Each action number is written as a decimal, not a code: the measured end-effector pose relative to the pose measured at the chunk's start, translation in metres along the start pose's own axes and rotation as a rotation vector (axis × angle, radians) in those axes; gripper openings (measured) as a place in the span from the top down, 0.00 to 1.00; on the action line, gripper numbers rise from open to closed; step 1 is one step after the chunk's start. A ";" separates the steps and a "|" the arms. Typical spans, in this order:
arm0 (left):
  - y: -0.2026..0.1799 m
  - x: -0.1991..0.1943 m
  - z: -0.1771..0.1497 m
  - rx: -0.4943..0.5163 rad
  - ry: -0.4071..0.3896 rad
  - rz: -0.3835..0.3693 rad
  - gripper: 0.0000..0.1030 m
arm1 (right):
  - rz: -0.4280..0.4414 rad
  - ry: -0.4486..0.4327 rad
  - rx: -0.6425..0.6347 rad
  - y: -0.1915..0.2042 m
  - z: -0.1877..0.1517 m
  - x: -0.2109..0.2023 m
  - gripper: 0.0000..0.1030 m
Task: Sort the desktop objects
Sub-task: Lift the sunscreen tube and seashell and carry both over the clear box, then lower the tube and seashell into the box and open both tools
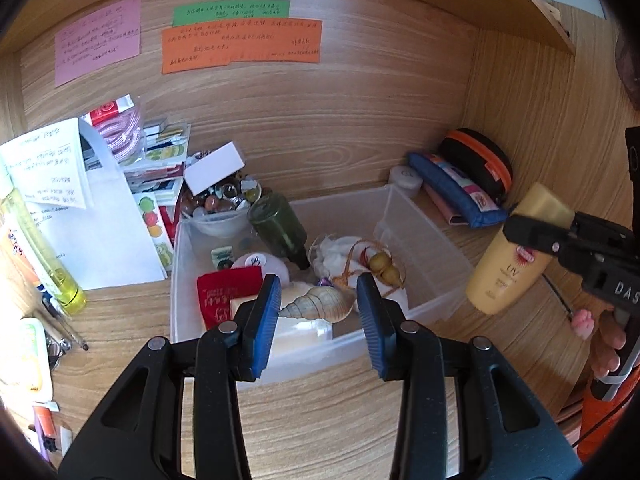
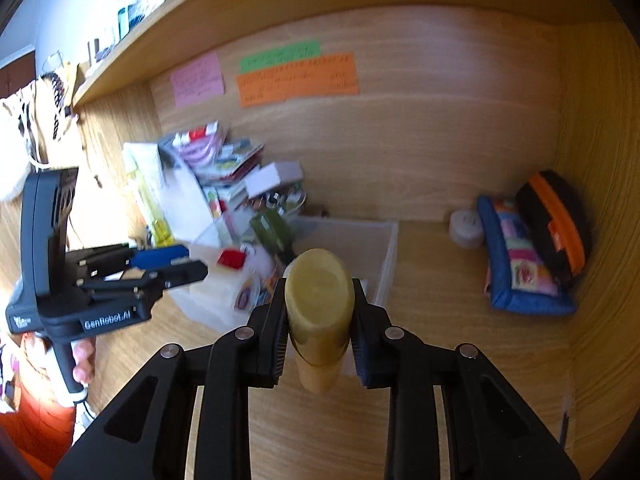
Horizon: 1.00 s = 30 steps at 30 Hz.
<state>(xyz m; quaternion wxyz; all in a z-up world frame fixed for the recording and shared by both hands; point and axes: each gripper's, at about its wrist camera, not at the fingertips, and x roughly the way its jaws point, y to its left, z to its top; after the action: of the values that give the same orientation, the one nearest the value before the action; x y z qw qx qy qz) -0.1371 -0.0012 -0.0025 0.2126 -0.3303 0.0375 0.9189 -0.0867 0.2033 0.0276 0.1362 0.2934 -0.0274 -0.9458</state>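
My right gripper [image 2: 319, 320] is shut on a yellow UV sunscreen bottle [image 2: 319, 312], held by its cap end above the desk, just right of the clear plastic bin [image 2: 386, 264]. In the left wrist view the bottle [image 1: 508, 264] hangs right of the bin [image 1: 436, 240], clamped by the right gripper [image 1: 536, 232]. My left gripper [image 1: 318, 316] is open and empty over the bin's front edge, above a spiral seashell [image 1: 320, 304]. The bin also holds a green bottle [image 1: 280, 228], a red packet [image 1: 224, 296] and small gourds [image 1: 384, 268]. The left gripper [image 2: 176, 264] shows at left in the right wrist view.
A blue pouch [image 1: 456, 192], black-and-orange case [image 1: 480, 160] and small white jar [image 1: 406, 176] lie at the back right. A bowl of marbles [image 1: 220, 200], papers [image 1: 80, 208], a yellow-green bottle [image 1: 44, 252] and packets crowd the left. Coloured notes [image 1: 240, 44] hang on the back wall.
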 end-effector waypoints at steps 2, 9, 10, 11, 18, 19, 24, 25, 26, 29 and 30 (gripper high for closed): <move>-0.001 0.004 0.004 -0.001 0.000 -0.005 0.62 | -0.005 -0.014 -0.002 -0.003 0.007 0.000 0.76; -0.003 0.023 0.013 -0.006 0.019 -0.030 0.62 | -0.025 -0.028 -0.001 -0.012 0.027 0.017 0.76; -0.004 0.026 0.014 -0.008 0.024 -0.032 0.62 | -0.025 -0.028 -0.003 -0.012 0.029 0.020 0.76; -0.004 0.031 0.015 -0.008 0.032 -0.036 0.62 | -0.026 -0.028 -0.005 -0.012 0.030 0.021 0.76; -0.008 0.054 0.013 -0.007 0.081 -0.068 0.62 | -0.044 0.023 -0.017 -0.014 0.028 0.049 0.76; -0.009 0.057 0.013 -0.005 0.087 -0.071 0.62 | -0.045 0.030 -0.016 -0.015 0.027 0.053 0.76; -0.013 0.069 0.008 0.012 0.111 -0.072 0.62 | -0.030 0.069 -0.006 -0.020 0.019 0.070 0.76; -0.015 0.071 0.008 0.017 0.115 -0.070 0.62 | -0.023 0.075 -0.006 -0.020 0.018 0.073 0.76; -0.015 0.073 0.007 0.021 0.118 -0.070 0.62 | -0.012 0.082 -0.008 -0.020 0.015 0.076 0.76; -0.018 0.079 0.004 0.036 0.127 -0.055 0.62 | -0.007 0.095 -0.014 -0.020 0.010 0.084 0.76; -0.018 0.081 0.003 0.040 0.125 -0.051 0.62 | -0.009 0.099 -0.016 -0.020 0.008 0.087 0.76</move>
<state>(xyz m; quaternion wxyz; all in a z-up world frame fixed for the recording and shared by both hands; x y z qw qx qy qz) -0.1869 0.0454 -0.0491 0.2398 -0.3837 0.0605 0.8897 -0.1649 0.1990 -0.0155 0.1355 0.3388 -0.0117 -0.9310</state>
